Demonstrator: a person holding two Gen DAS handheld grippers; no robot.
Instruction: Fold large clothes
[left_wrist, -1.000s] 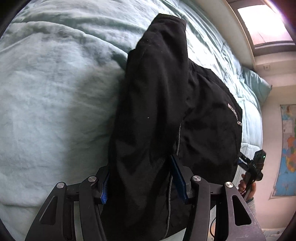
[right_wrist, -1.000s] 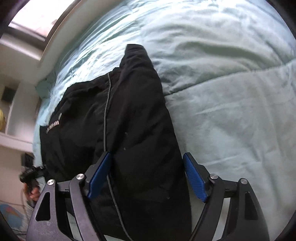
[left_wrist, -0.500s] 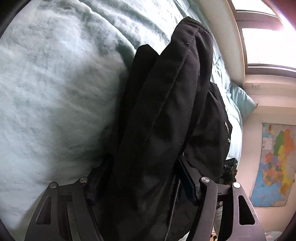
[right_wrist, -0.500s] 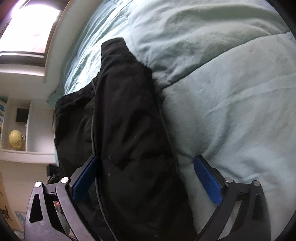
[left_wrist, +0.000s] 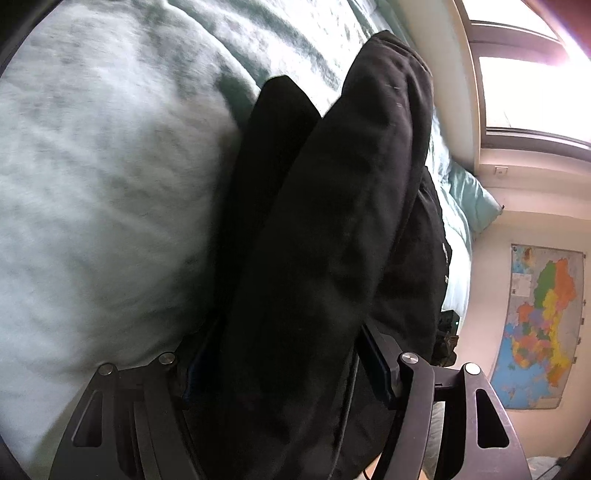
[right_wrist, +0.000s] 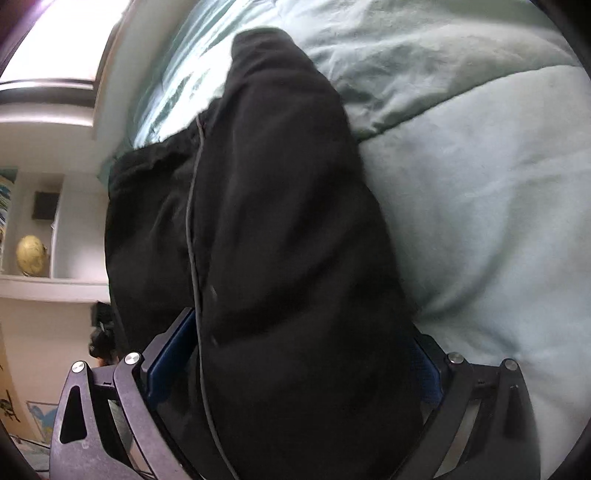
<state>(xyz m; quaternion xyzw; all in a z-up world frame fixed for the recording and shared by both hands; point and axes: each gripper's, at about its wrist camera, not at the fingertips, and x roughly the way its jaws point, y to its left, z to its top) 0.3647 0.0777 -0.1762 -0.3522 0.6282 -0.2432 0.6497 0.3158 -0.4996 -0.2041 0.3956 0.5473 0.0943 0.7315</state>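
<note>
Bedding comes first: a pale green duvet (left_wrist: 110, 203) covers the bed and carries the whole load, with a matching pillow (left_wrist: 469, 199) at the far end near the window (left_wrist: 524, 88). A black garment (left_wrist: 332, 240) lies on the duvet, a large padded piece, apparently a jacket, matte and dark, with a thin pale line of piping or a cord (right_wrist: 192, 229) running along its length and small light lettering near one edge. A thick fold of it lies bundled into a long roll, and that roll runs straight away from both grippers, so its long axis matches the line each gripper points along. The near end of the roll sits between the fingers of both tools; neither hand is clearly nearer. The left gripper (left_wrist: 286, 373) stands fairly wide, with the bulk of the fabric filling the space between its blue pads; whether the pads press on the cloth cannot be told. The right gripper (right_wrist: 295, 365) stands very wide and its jaws are closing slightly, with the roll between them and its pads largely hidden behind the fabric. Judged from this layout, the coming move depends on the roll staying centred between each pair of fingers. A wall map (left_wrist: 543, 325) and a globe (right_wrist: 31, 254) on a shelf lie well apart from the work.
</note>
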